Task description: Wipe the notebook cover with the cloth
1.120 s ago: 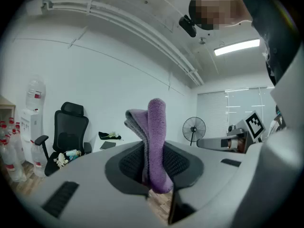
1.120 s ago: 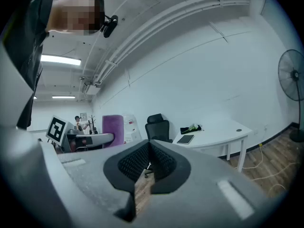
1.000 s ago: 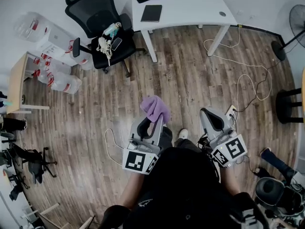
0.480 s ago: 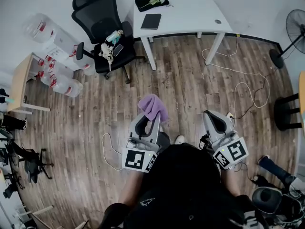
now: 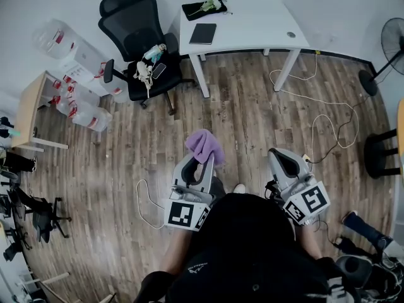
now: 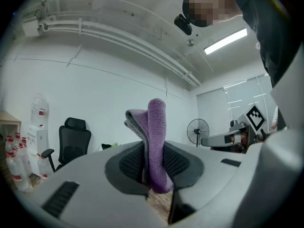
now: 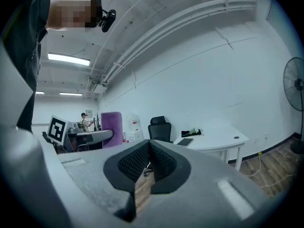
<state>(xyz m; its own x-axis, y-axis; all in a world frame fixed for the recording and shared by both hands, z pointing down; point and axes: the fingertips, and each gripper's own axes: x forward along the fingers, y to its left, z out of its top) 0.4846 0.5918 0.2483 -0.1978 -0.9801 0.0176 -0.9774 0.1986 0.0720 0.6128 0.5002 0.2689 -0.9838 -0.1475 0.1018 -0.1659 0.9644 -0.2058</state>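
Notebook (image 5: 202, 33) lies flat near the left end of the white desk (image 5: 252, 14), well apart from me across the wooden floor (image 5: 252, 118). Cloth (image 5: 204, 146), purple and folded, stands up out of my left gripper (image 5: 201, 164), whose jaws are clamped on its lower part. My right gripper (image 5: 279, 155) is held beside it, jaws pressed together with nothing between them. A black office chair (image 5: 136, 30) stands just left of the desk.
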